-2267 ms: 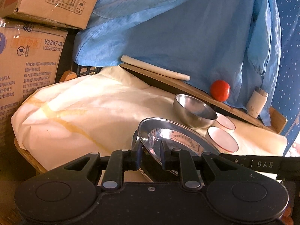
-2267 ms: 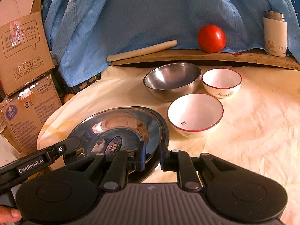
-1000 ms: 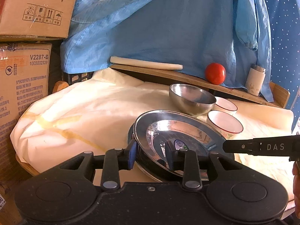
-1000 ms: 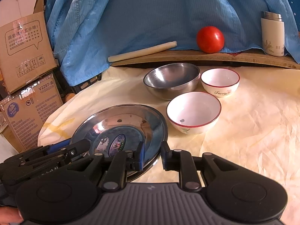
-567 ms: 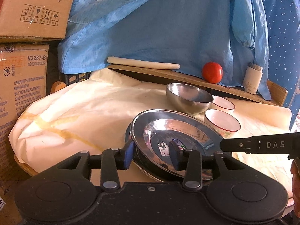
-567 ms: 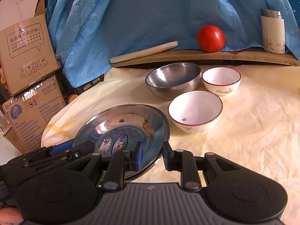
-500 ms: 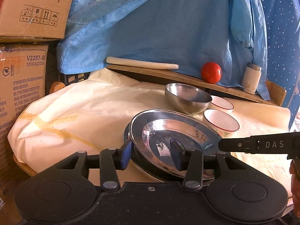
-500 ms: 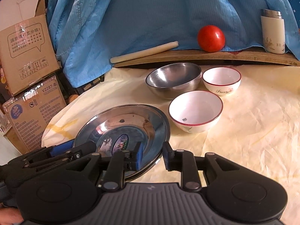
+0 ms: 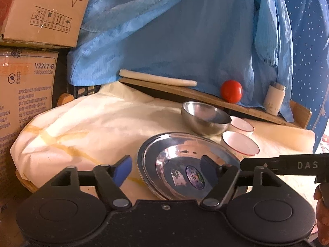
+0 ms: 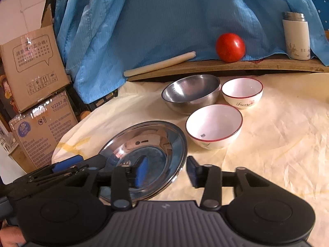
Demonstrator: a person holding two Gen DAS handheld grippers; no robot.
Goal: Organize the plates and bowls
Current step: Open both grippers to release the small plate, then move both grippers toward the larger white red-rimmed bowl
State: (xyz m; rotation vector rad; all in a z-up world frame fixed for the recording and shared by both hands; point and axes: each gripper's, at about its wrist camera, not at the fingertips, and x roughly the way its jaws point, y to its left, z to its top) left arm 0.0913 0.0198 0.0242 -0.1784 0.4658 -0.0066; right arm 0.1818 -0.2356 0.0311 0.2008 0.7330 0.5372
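My left gripper (image 9: 165, 167) is letting go: its jaws are spreading, and the near left rim of the steel plate (image 9: 191, 164) sits between the pads without either one pressing it. My right gripper (image 10: 167, 169) is spreading too, straddling the plate's near right rim, one blue pad over the dish and the other outside it, both clear of the metal. The plate lies flat on the cream cloth (image 10: 277, 133) and seems to rest on a second plate, whose edge peeps out underneath (I can't be sure how many are stacked). Just beyond it stands a white bowl with a red rim (image 10: 213, 126); behind that a steel bowl (image 10: 191, 93) and a smaller white bowl (image 10: 242, 91) stand side by side. On the wooden board (image 10: 267, 65) at the back are a tomato (image 10: 230, 47), a rolling pin (image 10: 159, 63) and a white flask (image 10: 296, 36), with blue fabric hanging behind
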